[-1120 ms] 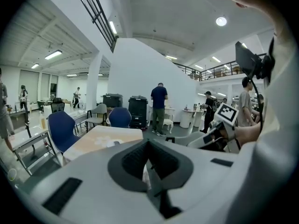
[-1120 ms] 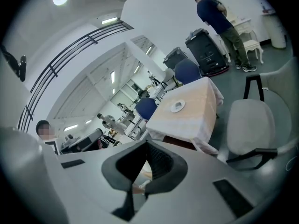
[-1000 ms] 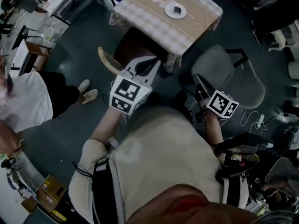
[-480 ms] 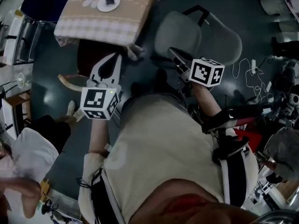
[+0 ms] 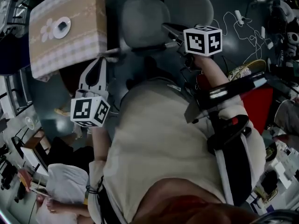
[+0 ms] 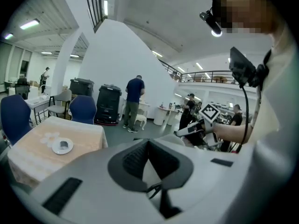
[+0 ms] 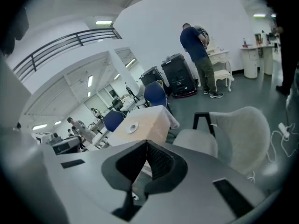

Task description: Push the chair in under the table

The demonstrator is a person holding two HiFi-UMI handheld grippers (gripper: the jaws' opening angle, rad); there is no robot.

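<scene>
A grey padded chair [image 5: 145, 22] stands at the top middle of the head view, beside and apart from the table [image 5: 79, 45] with the beige checked cloth at upper left. A white plate [image 5: 61, 27] lies on the cloth. My left gripper [image 5: 99, 59] is shut and empty, its tips near the table's near corner. My right gripper [image 5: 164, 27] is shut and empty too, its tips over the chair's right edge. The right gripper view shows the chair's seat [image 7: 198, 141] and back [image 7: 250, 129] just past the shut right gripper [image 7: 146, 146], with the table [image 7: 142, 122] to the left. The left gripper [image 6: 148, 146] faces the table [image 6: 51, 146].
A dark seat with a wooden curved part [image 5: 63, 111] sits under the table's near side. Cables [image 5: 236, 17] lie on the floor at upper right. A person in white [image 5: 60, 181] is at lower left. Blue chairs [image 6: 84, 108], black bins [image 6: 108, 104] and standing people [image 6: 134, 101] fill the background.
The head view has swung right: the table slid from top middle to upper left, the grey chair from right to top middle. Both shut grippers moved along toward the grey chair.
</scene>
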